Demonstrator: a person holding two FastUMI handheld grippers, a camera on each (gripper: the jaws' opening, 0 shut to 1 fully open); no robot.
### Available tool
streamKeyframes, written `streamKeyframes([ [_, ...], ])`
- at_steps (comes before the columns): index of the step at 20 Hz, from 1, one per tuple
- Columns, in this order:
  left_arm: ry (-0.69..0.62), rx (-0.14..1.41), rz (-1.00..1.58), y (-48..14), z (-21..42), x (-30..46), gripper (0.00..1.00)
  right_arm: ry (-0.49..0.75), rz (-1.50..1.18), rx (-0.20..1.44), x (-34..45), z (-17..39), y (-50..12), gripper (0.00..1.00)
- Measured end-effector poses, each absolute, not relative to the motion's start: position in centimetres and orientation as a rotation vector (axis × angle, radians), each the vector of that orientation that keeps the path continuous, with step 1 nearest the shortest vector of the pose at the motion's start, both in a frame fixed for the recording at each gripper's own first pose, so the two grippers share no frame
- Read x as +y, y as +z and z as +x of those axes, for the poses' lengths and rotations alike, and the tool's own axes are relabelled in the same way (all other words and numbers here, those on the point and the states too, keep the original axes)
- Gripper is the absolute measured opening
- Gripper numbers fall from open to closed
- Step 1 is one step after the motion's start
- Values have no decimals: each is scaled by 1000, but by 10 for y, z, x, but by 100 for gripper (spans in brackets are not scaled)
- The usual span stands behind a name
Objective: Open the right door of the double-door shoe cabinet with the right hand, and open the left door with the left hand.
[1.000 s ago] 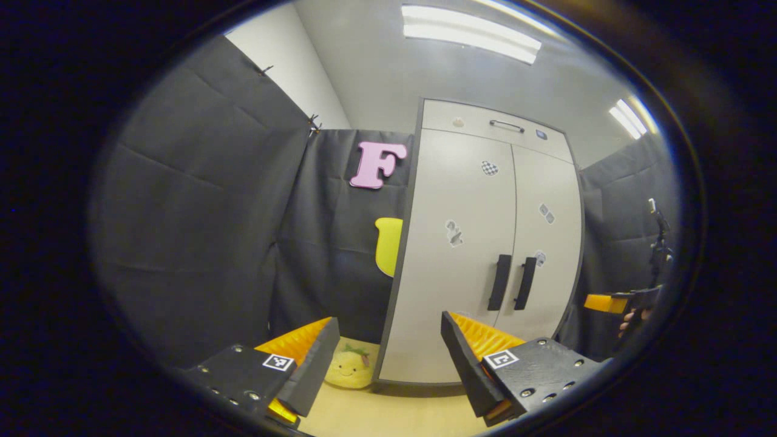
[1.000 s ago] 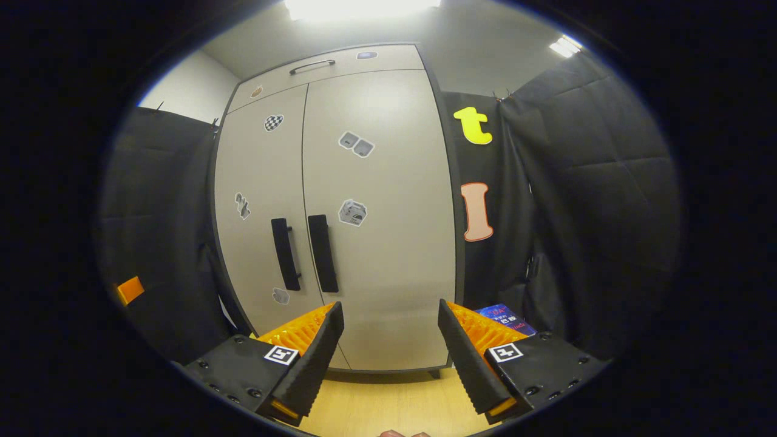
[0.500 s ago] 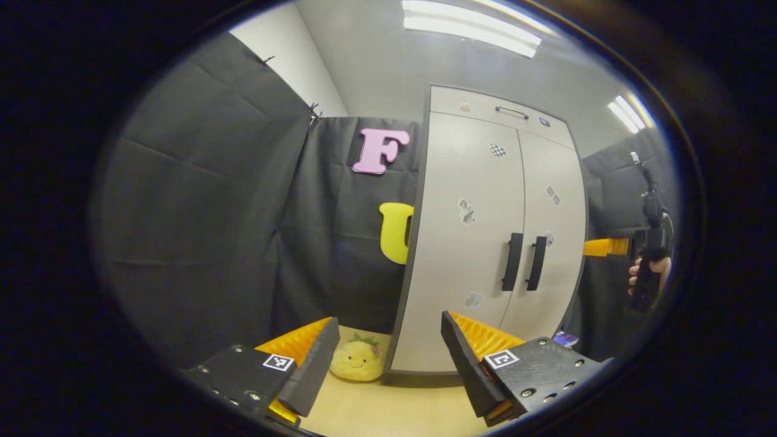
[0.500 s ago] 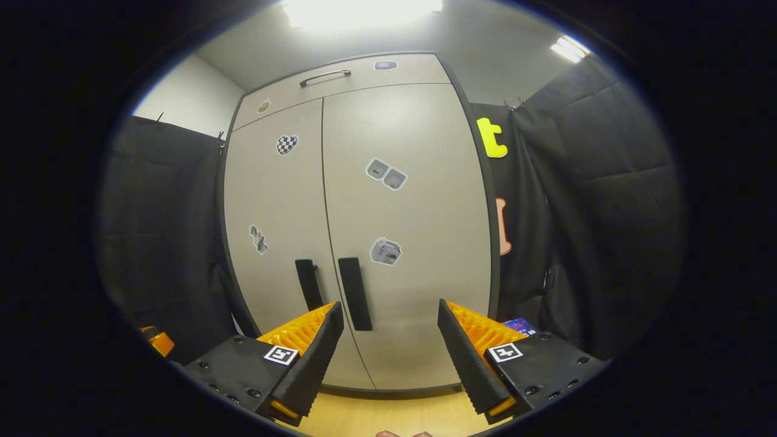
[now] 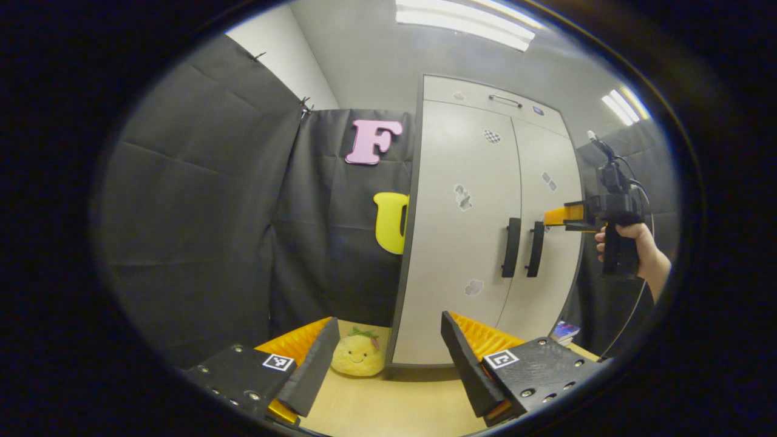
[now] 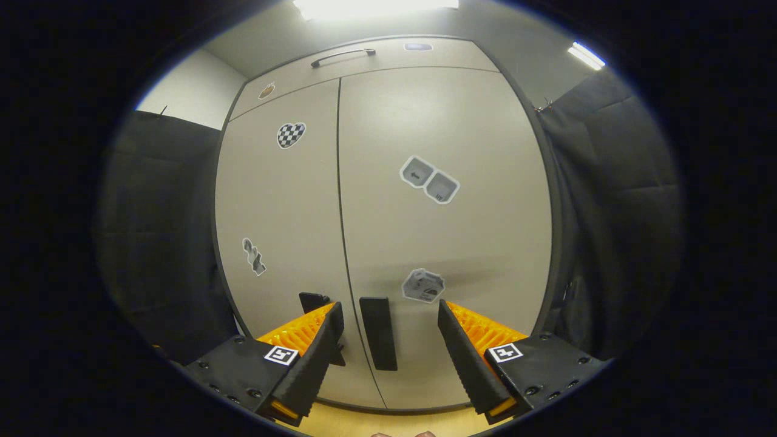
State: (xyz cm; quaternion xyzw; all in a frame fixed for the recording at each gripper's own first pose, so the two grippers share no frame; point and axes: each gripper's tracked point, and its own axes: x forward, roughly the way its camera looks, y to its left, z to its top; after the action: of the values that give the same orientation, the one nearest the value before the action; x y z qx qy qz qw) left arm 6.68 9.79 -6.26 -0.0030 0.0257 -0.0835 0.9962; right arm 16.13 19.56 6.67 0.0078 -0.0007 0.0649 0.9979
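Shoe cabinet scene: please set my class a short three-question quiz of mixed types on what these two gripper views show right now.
1. True or false: both doors of the shoe cabinet are closed.
2. Multiple choice: the right door handle lies A) between the open fingers of the right gripper, not yet gripped; B) clamped by it; C) behind the left gripper.
3. Fill in: beside the cabinet's base on the floor sits a yellow ____.

Key: 1 true; 2 A; 3 plush toy.
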Motion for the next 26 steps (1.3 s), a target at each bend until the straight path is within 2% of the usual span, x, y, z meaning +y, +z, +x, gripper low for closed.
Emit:
streamKeyframes([
  [3, -169, 73, -10, -72, 69, 94, 98, 127, 8, 52, 200, 181, 47, 98],
  [4, -167, 80, -9, -74, 69, 94, 98, 123, 8, 59, 201, 185, 43, 92],
  [5, -164, 85, -8, -77, 70, 94, 98, 115, 2, 62, 200, 190, 39, 98],
  [6, -160, 89, -6, -78, 70, 95, 97, 97, -4, 67, 199, 194, 36, 92],
  [7, -156, 91, -3, -78, 70, 96, 97, 84, -5, 73, 198, 197, 34, 98],
  [8, -151, 90, -1, -77, 69, 97, 97, 87, 1, 76, 200, 200, 33, 98],
  [10, -139, 91, 3, -77, 67, 100, 97, 80, 15, 84, 202, 206, 30, 82],
  [11, -136, 93, 4, -77, 65, 99, 97, 81, 20, 90, 203, 209, 28, 69],
  [12, -133, 96, 6, -77, 63, 100, 97, 88, 29, 96, 205, 210, 28, 65],
  [13, -129, 97, 11, -77, 60, 101, 97, 91, 46, 102, 207, 210, 26, 43],
  [15, -120, 95, 23, -75, 55, 102, 97, 87, 84, 97, 206, 210, 27, 39],
  [18, -119, 92, 19, -72, 46, 100, 97, 85, 55, 86, 206, 210, 28, 39],
  [20, -125, 96, 16, -74, 40, 98, 98, 81, 28, 67, 206, 210, 28, 33],
  [21, -128, 96, 19, -75, 38, 97, 98, 89, 10, 59, 207, 211, 26, 27],
  [22, -130, 97, 21, -75, 35, 97, 98, 101, -3, 56, 207, 210, 27, 27],
  [23, -135, 98, 23, -75, 33, 97, 98, 117, 5, 61, 207, 209, 26, 18],
  [24, -141, 100, 24, -75, 31, 95, 98, 131, 25, 67, 206, 209, 26, 19],
  [25, -145, 102, 26, -76, 30, 93, 98, 143, 36, 64, 208, 208, 28, 10],
  [26, -150, 105, 27, -77, 29, 90, 98, 150, 23, 72, 207, 210, 25, 12],
])
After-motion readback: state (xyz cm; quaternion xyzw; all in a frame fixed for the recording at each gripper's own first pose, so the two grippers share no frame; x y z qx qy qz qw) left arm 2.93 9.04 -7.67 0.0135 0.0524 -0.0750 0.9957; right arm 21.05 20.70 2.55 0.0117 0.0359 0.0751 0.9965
